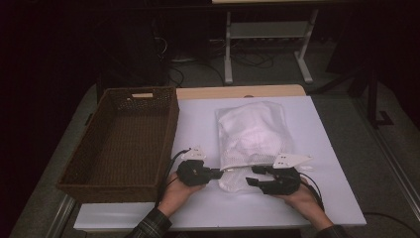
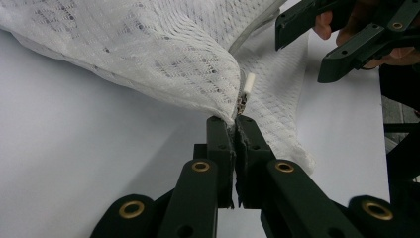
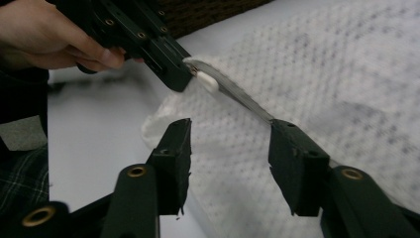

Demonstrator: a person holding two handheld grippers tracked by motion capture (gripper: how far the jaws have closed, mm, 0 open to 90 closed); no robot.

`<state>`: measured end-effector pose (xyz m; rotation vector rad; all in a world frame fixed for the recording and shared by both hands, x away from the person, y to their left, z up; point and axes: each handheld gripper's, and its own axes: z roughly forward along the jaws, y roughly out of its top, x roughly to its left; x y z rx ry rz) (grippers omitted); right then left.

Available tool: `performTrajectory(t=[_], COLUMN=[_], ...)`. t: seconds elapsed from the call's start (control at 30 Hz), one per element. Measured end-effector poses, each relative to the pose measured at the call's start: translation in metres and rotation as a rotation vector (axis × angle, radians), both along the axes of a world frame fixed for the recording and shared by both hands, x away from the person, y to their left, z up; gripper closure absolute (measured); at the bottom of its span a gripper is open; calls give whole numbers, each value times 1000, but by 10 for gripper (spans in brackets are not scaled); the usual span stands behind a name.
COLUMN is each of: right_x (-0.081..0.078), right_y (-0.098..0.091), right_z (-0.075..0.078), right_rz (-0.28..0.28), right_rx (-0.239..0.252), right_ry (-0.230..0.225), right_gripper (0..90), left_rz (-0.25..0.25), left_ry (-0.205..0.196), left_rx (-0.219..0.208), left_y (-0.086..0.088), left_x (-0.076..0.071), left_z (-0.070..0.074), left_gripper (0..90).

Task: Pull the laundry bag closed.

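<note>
A white mesh bag [image 1: 252,131] with something white inside lies on the white table [image 1: 327,148]. My left gripper [image 1: 219,173] is shut on the bag's near edge, at the end of its zipper [image 2: 241,101], just below the white pull tab [image 2: 249,83]. My right gripper [image 1: 251,176] stands open close to the right of it. In the right gripper view its jaws [image 3: 230,144] straddle the mesh [image 3: 322,74] beside the zipper strip [image 3: 242,99] without pressing on it. The left gripper [image 3: 178,74] shows there pinching the strip next to the tab [image 3: 208,81].
A large brown wicker basket [image 1: 171,124] with nothing in it stands at the table's left, its right wall a short way from my left hand. Bare table surface lies right of the bag. Beyond the table is a dark floor with cables and a white frame [image 1: 267,29].
</note>
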<state>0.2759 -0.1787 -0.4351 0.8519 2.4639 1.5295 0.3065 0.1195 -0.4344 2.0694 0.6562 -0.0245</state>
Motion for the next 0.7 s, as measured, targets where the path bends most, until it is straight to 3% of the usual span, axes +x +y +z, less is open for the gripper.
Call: performTrajectory(t=[0.43, 0.7], right_x=[12, 18], right_y=[25, 37], right_z=[-4, -8], right_rz=[54, 66], right_rx=[6, 2], right_ry=[1, 4], right_gripper=[699, 721], left_rz=[-4, -7], left_ry=[7, 10], left_rx=[-3, -7], left_y=[0, 1], left_x=[1, 1], left_z=[0, -1], left_gripper=[864, 864])
